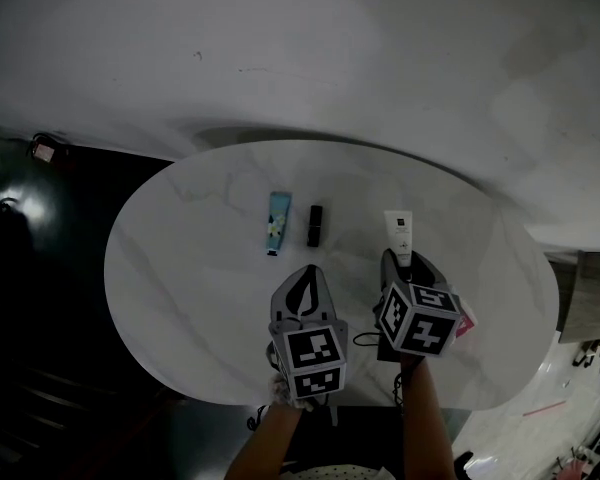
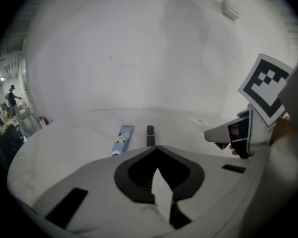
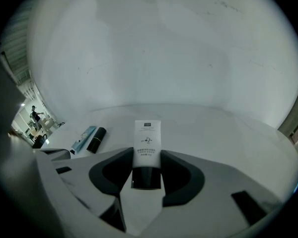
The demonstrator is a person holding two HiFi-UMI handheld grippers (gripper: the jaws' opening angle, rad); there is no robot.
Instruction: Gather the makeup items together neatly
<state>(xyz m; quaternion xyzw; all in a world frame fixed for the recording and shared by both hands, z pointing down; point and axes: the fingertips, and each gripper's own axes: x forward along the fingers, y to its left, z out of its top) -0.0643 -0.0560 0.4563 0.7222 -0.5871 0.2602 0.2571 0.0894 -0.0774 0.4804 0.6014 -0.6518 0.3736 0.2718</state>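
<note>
Findings at this moment:

1. The right hand-held gripper point(image 3: 147, 151) is partly open, with its jaws closed against both sides of a white tube point(image 3: 147, 138). The grip sits near the black cap point(image 3: 146, 177), and the printed body projects forward. Judgement: holding it at the cap end keeps the tube in line with the jaws, so it can be laid down parallel to the other items.

2. The head view does not settle whether the white tube point(image 1: 399, 230) is clear of the bench point(image 1: 180, 298) or sliding on it.

3. A blue tube point(image 1: 278, 222) and a black lipstick point(image 1: 315, 225) lie side by side near the bench centre, roughly parallel and close but not touching. They form the start of a row. The white tube is well to their right, so it is the outlier to bring in.

4. The left hand-held gripper point(image 2: 156, 147) is fully closed and holds nothing. It hangs short of the lipstick. Judgement: it is idle, kept out of the other gripper's way.
</note>
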